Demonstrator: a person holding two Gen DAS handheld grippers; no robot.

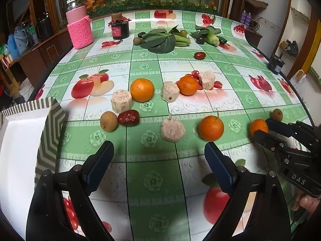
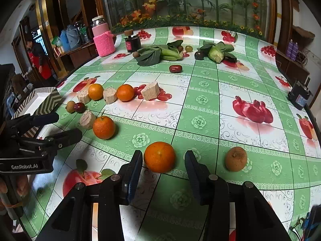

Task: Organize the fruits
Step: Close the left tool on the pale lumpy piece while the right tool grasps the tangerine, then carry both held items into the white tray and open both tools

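Several oranges lie on the fruit-print tablecloth. My right gripper is open, its fingers on either side of one orange, not closed on it; the same orange and gripper show at the right of the left wrist view. My left gripper is open and empty, just short of a pale cut chunk and another orange. A brown longan and a red date lie to the left. A white box with striped walls stands at the far left.
More oranges and pale chunks sit mid-table. A brown longan lies right of the right gripper. Leafy greens, a pink jar and a dark jar stand at the back. A black device sits at the right edge.
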